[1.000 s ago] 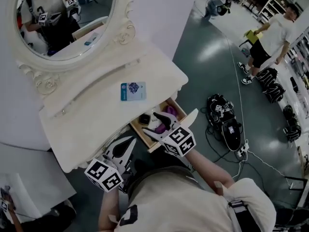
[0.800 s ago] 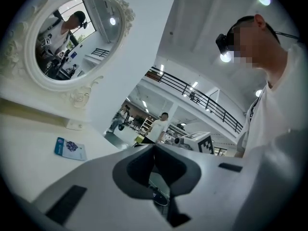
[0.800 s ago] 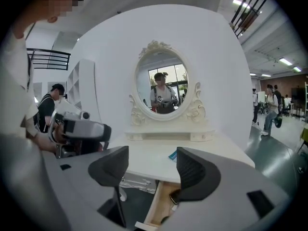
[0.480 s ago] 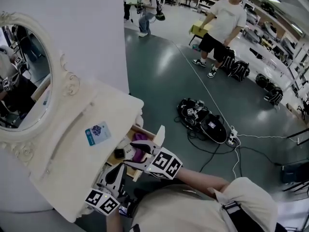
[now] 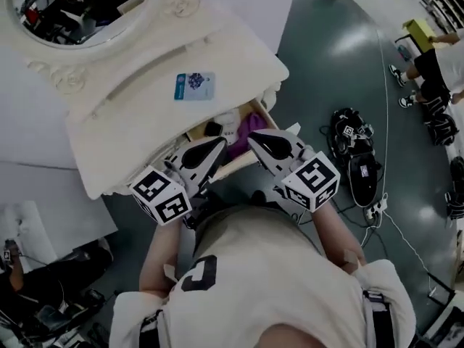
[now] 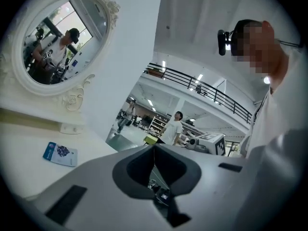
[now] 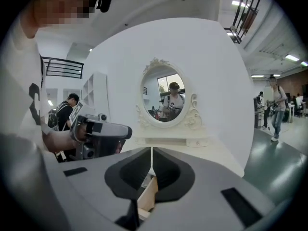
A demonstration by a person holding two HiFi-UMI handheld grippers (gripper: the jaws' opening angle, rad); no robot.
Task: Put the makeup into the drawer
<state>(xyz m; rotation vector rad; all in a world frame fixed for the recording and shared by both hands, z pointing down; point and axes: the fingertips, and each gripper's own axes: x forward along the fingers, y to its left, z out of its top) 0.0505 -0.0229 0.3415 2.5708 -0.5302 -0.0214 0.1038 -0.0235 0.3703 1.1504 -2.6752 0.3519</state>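
Right gripper (image 5: 255,140), centre of the head view, has just snapped its smooth moulded jaws together on nothing; left gripper (image 5: 217,148) beside it is pinched closed too, empty. Just above their tips the makeup (image 5: 248,127), a soft purple piece and a small dark case, lies inside the open pale-wood drawer (image 5: 236,164) under the glossy cream dresser top (image 5: 138,114), with the oval carved mirror (image 5: 72,9) at upper left

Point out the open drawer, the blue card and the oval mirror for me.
open drawer (image 5: 236,164): head view, on its wooden front rim.
blue card (image 5: 194,85): head view, middle of the card.
oval mirror (image 7: 166,99): right gripper view, centre of the glass.
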